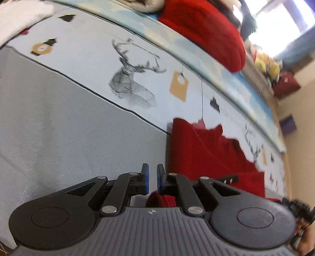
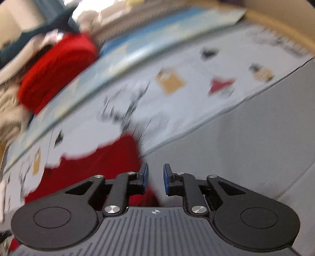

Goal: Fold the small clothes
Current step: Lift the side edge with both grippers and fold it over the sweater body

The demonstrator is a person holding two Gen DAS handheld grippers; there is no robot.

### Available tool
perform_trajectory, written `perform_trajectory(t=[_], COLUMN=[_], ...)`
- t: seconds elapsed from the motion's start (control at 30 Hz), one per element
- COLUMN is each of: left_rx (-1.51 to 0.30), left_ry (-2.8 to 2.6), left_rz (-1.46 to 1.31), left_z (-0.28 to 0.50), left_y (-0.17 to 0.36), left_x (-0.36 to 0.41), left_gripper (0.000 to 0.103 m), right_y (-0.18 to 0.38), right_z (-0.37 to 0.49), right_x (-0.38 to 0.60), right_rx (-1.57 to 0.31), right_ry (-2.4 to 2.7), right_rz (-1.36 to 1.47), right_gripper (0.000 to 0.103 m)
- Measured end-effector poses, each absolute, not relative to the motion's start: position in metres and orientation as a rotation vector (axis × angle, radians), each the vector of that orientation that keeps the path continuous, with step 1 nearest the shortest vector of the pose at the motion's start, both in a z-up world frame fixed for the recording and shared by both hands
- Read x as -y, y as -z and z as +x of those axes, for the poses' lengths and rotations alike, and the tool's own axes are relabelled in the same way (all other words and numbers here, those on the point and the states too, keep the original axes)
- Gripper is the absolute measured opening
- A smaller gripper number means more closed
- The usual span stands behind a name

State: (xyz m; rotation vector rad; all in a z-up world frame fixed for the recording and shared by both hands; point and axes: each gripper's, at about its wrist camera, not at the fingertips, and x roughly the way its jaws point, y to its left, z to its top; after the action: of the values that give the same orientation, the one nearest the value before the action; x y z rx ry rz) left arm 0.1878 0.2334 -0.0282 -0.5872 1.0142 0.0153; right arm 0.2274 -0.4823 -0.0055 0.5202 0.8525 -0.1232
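Nearest each lens, black two-finger grippers with blue pads are seen: the left gripper [image 1: 152, 176] with jaws almost together and nothing gripped, the right gripper [image 2: 156, 176] with jaws parted and empty. Beyond them, a red knitted garment [image 1: 206, 155] is spread on a grey cloth [image 1: 69, 122]. Farther off, a deer-printed pale sheet [image 1: 133, 82] and a rolled red knit [image 1: 212, 33] are seen.

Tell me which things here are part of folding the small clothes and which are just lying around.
Part of the job:
red garment spread on the grey sheet
left gripper
right gripper

Lying about:
folded red knit at the bed's far edge
white cloth
deer-print cover
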Motion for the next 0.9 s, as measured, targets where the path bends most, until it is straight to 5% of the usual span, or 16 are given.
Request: perform_trajectory(t=[0.3,0.37,0.43,0.9], left_rx=[-1.173,-1.168,-1.164,-1.12], left_ry=[0.031,0.046,0.064,0.075], left_rz=[-0.44,-0.429,-0.434,-0.408], left_z=[0.171,0.172,0.176,0.228], left_y=[0.057,0.06,0.063,0.065], left_x=[-0.224,-0.22,-0.213,-0.164], left_gripper=[0.036,0.042,0.046,0.05], right_y=[0.05,0.051,0.05,0.054], right_z=[0.202,0.204,0.206,0.254], right_x=[0.482,0.473,0.466,0.434], right_rx=[-1.019,-1.034,-1.021,-0.949], right_ry=[-0.045,-0.08,-0.099,-0.086], right_rz=[0.389,0.346,0.339,0.379], right_gripper=[0.021,0.026,0.043,0.049])
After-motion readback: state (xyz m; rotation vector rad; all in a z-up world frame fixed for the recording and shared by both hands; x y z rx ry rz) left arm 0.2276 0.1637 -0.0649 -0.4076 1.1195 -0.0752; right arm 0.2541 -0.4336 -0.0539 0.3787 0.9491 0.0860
